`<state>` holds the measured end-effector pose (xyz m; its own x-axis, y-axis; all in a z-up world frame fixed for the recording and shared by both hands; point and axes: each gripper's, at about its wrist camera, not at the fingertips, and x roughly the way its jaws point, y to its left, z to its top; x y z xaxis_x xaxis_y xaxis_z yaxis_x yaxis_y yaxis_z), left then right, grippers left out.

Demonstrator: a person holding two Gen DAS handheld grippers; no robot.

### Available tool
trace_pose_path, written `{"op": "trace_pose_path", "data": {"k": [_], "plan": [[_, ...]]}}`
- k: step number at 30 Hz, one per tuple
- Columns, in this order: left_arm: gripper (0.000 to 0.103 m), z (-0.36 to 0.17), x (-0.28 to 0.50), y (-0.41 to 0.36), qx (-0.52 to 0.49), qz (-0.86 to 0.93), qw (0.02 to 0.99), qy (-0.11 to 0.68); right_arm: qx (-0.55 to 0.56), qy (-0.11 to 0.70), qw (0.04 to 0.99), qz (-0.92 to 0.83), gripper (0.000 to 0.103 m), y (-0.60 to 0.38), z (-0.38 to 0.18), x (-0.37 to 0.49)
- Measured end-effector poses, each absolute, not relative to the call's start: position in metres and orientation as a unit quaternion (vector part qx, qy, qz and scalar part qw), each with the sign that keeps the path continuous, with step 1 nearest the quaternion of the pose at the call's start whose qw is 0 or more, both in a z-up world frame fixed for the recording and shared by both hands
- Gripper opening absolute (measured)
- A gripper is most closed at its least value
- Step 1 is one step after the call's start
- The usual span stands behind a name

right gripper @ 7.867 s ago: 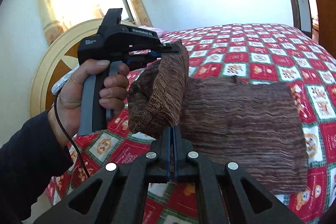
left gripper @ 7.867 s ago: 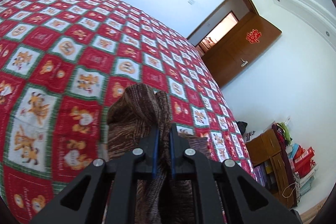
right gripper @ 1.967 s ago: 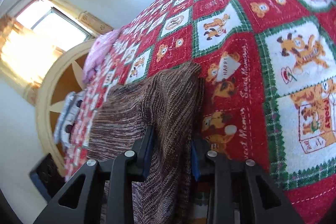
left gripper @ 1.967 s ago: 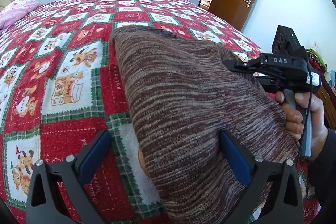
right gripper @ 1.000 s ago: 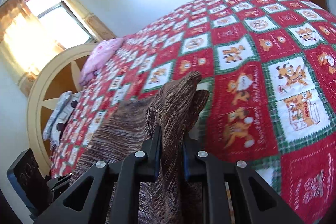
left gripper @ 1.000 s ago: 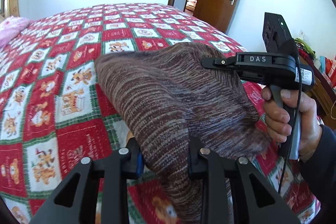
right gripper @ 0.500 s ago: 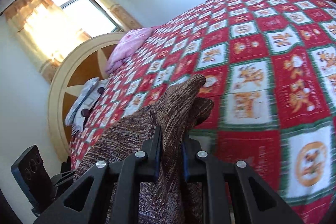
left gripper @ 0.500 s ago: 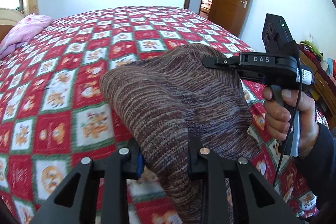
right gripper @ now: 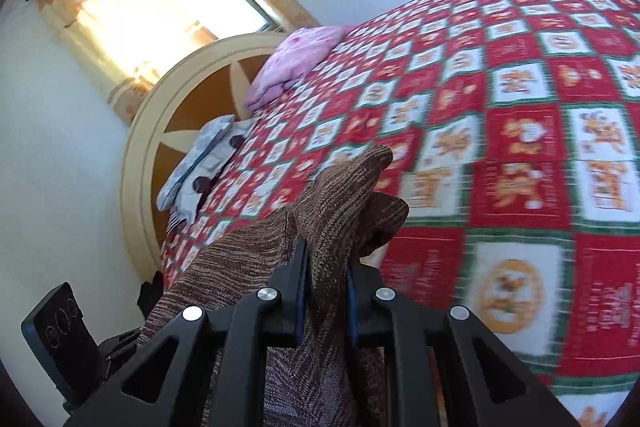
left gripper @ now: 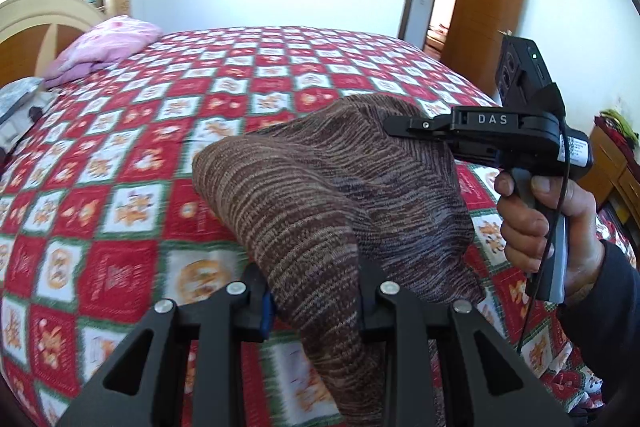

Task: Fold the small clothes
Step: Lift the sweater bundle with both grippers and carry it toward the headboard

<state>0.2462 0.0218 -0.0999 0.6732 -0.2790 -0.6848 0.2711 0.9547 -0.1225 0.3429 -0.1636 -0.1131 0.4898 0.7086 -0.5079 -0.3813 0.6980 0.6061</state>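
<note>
1. Two grippers grip one brown striped knit garment (left gripper: pixel 320 195), which is raised over the bed, not lying flat
2. Nearest in the left wrist view, the left gripper (left gripper: pixel 314 291) is clamped on a thick fold of the knit, its jaws only partly drawn together around the bulk
3. In the right wrist view, the right gripper (right gripper: pixel 325 303) pinches a narrower bunch of the same cloth, jaws nearly together, a tuft sticking out past the tips
4. Seen from the left, a hand (left gripper: pixel 548 223) in a dark sleeve grips the right tool's handle, holding it about level at the garment's far corner
5. Beneath lies a red, white and green checked quilt (left gripper: pixel 132 155)
6. Farther off, a pink pillow (left gripper: pixel 106 45) rests near the round headboard (right gripper: pixel 168 131), and a wooden door (left gripper: pixel 486 11) stands open
</note>
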Motion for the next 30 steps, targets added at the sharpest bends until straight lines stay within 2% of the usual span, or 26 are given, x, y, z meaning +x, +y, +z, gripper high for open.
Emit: {"op": "trace_pose_path", "data": {"k": [20, 30], "plan": [[0.03, -0.088, 0.199, 0.117, -0.025, -0.057, 0.941, 0.331, 0.162, 0.401, 0.806, 0.404, 0.016, -0.033, -0.097, 0.331], [0.03, -0.108, 0.191, 0.141, -0.039, -0.033, 0.94, 0.338, 0.128, 0.433, 0.789, 0.416, 0.016, 0.011, -0.107, 0.338]]}}
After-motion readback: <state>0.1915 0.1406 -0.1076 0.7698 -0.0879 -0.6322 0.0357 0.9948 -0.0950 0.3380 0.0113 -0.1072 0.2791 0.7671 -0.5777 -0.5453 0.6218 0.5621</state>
